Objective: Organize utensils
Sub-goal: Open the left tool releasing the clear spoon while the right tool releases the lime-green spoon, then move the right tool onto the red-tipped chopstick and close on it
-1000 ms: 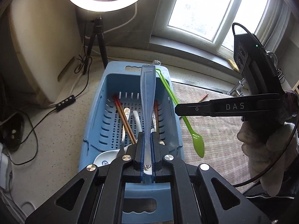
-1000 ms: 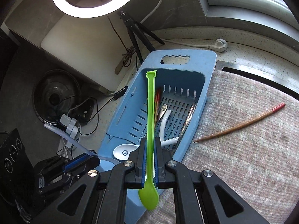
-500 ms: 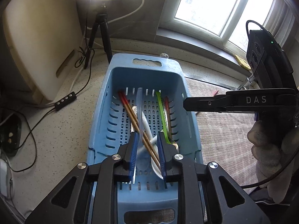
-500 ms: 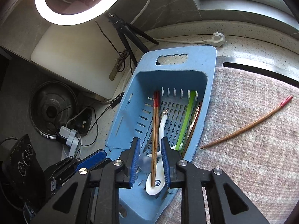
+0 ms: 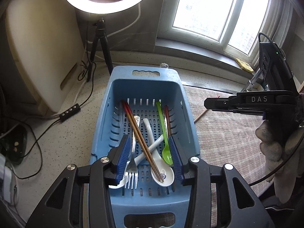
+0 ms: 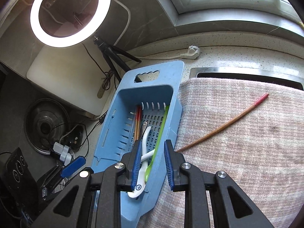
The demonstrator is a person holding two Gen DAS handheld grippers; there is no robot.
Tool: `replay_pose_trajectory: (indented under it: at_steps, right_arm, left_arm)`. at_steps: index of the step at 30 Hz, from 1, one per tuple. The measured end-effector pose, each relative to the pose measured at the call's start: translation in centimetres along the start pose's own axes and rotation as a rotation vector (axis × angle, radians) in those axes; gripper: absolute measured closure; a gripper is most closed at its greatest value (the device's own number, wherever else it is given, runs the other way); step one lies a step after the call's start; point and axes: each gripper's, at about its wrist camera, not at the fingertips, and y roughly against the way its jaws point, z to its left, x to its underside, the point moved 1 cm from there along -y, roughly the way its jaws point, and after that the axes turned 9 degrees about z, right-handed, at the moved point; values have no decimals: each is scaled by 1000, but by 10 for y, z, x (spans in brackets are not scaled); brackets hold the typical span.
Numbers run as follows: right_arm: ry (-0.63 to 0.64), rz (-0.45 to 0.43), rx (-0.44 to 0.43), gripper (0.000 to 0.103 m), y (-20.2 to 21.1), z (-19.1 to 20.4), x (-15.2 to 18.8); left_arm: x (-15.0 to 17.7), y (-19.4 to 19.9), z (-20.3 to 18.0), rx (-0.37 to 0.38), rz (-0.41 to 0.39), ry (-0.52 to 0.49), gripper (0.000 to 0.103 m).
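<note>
A speckled stone bench (image 5: 62,133) under a bright window (image 5: 205,9) carries a blue basket (image 5: 187,114) holding chopsticks, spoons and a fork (image 5: 132,163). Beside the basket, one chopstick (image 6: 224,125) lies on a pinkish mat (image 6: 247,161). Both the left hand-held gripper (image 5: 150,155) and the right hand-held gripper (image 6: 153,165) hover over the basket, jaws opening, gripping nothing.

Left view: the blue slotted plastic basket (image 5: 190,117) is cut off at its near end. The clear plastic utensil cannot be made out.
</note>
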Motion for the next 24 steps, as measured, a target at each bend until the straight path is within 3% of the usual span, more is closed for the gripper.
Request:
replay_pose_trajectory:
  at_steps: [6,9,18,21,24]
  right_arm:
    - [-30,-61,60,64,15,-15,-3]
    - [-73,-31,56,63,15,-28,-7]
    - [-200,70,126,63,2,-64,-18]
    - [-259,98,121,67,-11,-72,-25]
    - [-252,130,201,76,-28,-74,-35]
  left_arm:
    - [1,4,-1,-15,-41,8,54]
    - [6,3,-1,-43,-45,-5,52]
    - [30,-3,7,-18,-25,52,51]
    - [37,-5,11,-9,-17,72,51]
    - [43,-4,16,-3,-21,102,51]
